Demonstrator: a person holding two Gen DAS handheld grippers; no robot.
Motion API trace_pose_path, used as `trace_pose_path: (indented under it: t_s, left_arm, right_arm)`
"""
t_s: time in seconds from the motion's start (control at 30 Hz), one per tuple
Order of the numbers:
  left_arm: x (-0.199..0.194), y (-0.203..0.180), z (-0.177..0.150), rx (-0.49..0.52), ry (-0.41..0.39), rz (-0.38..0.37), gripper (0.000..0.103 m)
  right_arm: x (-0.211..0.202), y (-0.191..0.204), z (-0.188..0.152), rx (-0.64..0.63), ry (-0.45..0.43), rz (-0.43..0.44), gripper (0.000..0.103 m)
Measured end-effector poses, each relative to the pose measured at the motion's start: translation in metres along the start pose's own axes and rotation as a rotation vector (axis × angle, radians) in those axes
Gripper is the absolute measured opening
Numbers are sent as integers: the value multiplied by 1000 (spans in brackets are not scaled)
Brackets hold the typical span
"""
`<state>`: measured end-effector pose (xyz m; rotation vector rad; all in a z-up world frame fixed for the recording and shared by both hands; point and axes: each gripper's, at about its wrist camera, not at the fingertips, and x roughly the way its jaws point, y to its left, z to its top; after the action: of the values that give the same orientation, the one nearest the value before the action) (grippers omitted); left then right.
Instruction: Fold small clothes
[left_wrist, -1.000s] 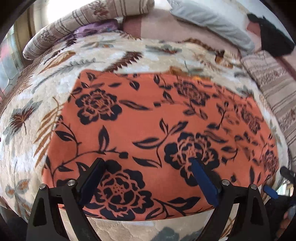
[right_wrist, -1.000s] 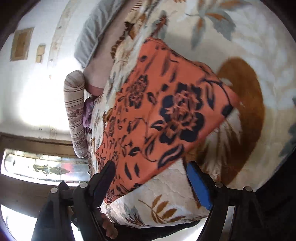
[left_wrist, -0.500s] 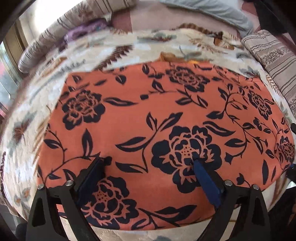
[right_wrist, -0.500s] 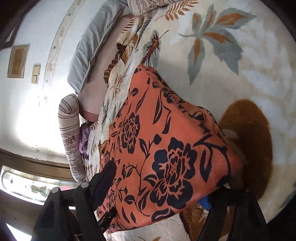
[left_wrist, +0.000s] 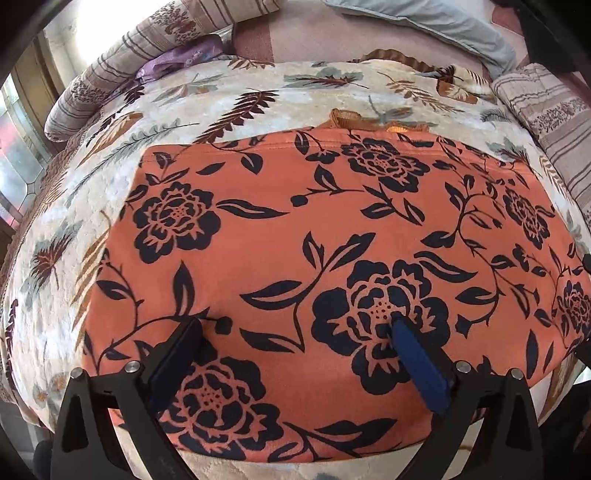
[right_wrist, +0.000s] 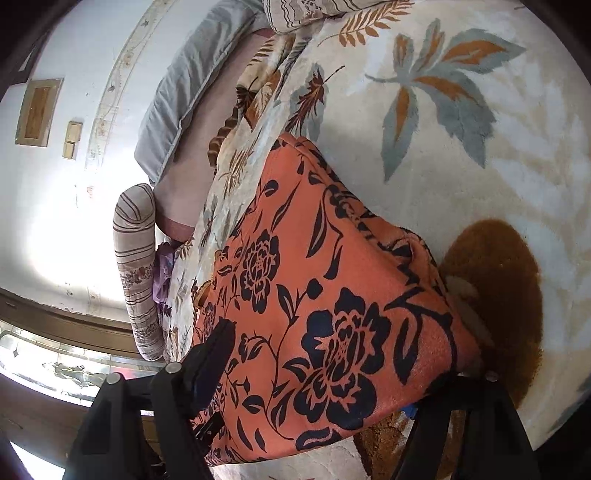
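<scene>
An orange garment (left_wrist: 295, 236) with a dark floral print lies flat on a cream leaf-patterned blanket (left_wrist: 229, 96). My left gripper (left_wrist: 295, 328) is open, its blue-padded fingers spread wide and resting low over the garment's near edge. In the right wrist view the same garment (right_wrist: 325, 295) fills the middle. My right gripper (right_wrist: 332, 354) is open around the garment's corner, with one finger (right_wrist: 210, 354) above the cloth and the other finger hidden under the cloth's right edge.
Striped pillows lie at the back left (left_wrist: 110, 74) and right (left_wrist: 554, 122) of the bed. A grey pillow (left_wrist: 443, 26) and a purple cloth (left_wrist: 177, 62) lie at the far edge. A brown patch (right_wrist: 491, 295) marks the blanket beside the garment's corner.
Both grippers have moved in closer over the garment. The right gripper's far finger has slid under the cloth's corner, which now lies between its fingers.
</scene>
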<state>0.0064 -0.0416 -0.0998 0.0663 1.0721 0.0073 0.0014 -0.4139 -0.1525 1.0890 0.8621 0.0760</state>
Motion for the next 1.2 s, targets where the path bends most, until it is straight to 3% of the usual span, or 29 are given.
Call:
trace_pose_path:
  t_s: [0.1, 0.13, 0.2, 0.23, 0.27, 0.43, 0.57, 0.7, 0.83, 0.9, 0.97, 1.07, 1.1, 1.13, 1.17, 1.2]
  left_arm:
    - [-3, 0, -3, 8, -26, 5, 103]
    - [8, -1, -6, 17, 6, 3, 103]
    - [9, -1, -9, 27, -23, -4, 103]
    - [8, -1, -9, 27, -17, -3, 103]
    - [8, 0, -8, 23, -11, -7, 103]
    - [9, 1, -7, 26, -14, -18, 103]
    - [10, 3, -4, 28, -9, -32, 103]
    - [9, 4, -4, 37, -4, -46, 103]
    - [9, 3, -5, 39, -6, -47, 103]
    - [6, 4, -4, 38, -2, -50, 103]
    - [-3, 8, -4, 10, -22, -45, 103]
    - [-3, 12, -7, -5, -45, -28, 103]
    - [8, 10, -9, 12, -7, -26, 103]
    - [10, 8, -11, 37, -33, -22, 103]
    - [8, 8, -11, 50, -37, -23, 103]
    - [7, 10, -9, 41, -25, -40, 103]
  right_arm:
    - [1, 2, 0, -21, -1, -12, 77]
    - [2, 2, 0, -26, 2, -21, 74]
    - [4, 0, 1, -27, 3, -52, 57]
    - [5, -1, 2, -27, 8, -66, 37]
    - [7, -3, 4, -29, 25, -83, 26]
    - [4, 27, 4, -168, 15, -155, 18]
    - [-6, 70, 2, -266, -22, -143, 17]
    - [-1, 59, 1, -214, -28, -150, 17]
    - [9, 9, -1, -27, 22, -135, 26]
    - [7, -2, -4, 14, 26, -78, 38]
    - [5, -1, -5, 24, 10, -9, 75]
    - [9, 4, -3, 25, -5, -2, 80]
    - [14, 5, -1, 18, 3, -8, 77]
    - [18, 7, 1, 7, 4, -23, 51]
    - [25, 10, 4, -8, 24, -56, 17]
    - [28, 13, 6, -20, 32, -76, 17]
